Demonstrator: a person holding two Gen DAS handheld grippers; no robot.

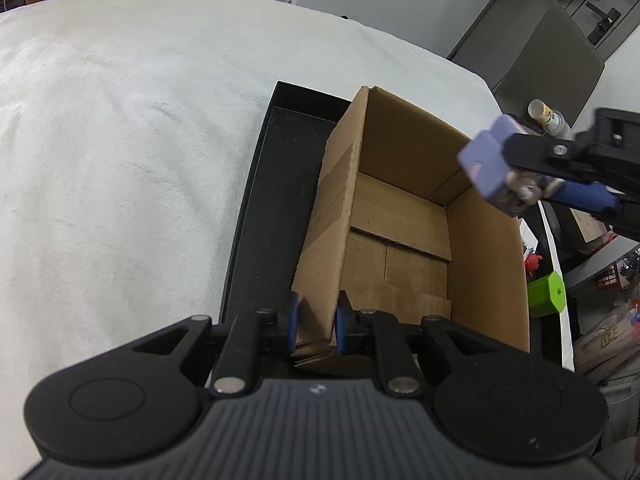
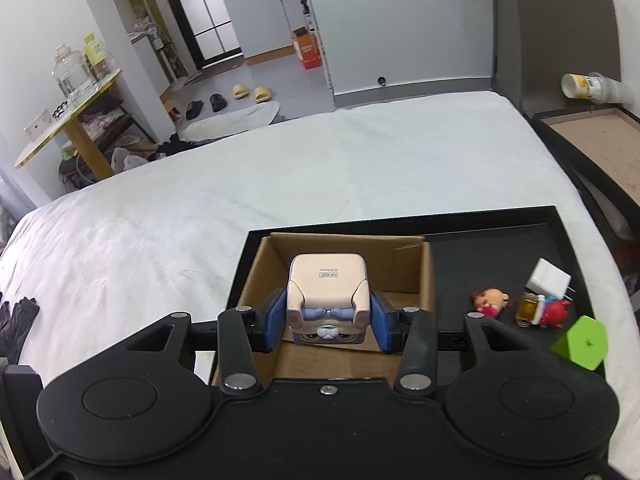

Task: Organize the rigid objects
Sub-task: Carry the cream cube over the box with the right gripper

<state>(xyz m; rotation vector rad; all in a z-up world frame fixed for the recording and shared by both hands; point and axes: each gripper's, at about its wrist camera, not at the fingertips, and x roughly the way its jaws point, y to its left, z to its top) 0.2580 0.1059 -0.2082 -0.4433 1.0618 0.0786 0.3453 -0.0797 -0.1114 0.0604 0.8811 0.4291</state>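
My left gripper (image 1: 316, 326) is shut on the near wall of an open cardboard box (image 1: 400, 240) that stands in a black tray (image 1: 276, 208) on a white-covered bed. The box is empty inside. My right gripper (image 2: 327, 320) is shut on a pale purple armchair figurine (image 2: 327, 300) and holds it above the box (image 2: 408, 268). In the left wrist view the figurine (image 1: 490, 160) hangs over the box's right rim. A pink doll (image 2: 490, 302), a red crab toy (image 2: 554, 312), a yellow bottle (image 2: 528, 308), a white block (image 2: 548, 276) and a green hexagonal block (image 2: 582, 342) lie in the tray.
The white bed cover (image 2: 280, 168) spreads to the left and beyond the tray. A dark headboard and a side shelf with a cup (image 2: 588, 86) stand at the right. A black glove (image 2: 16, 316) lies at the bed's left edge.
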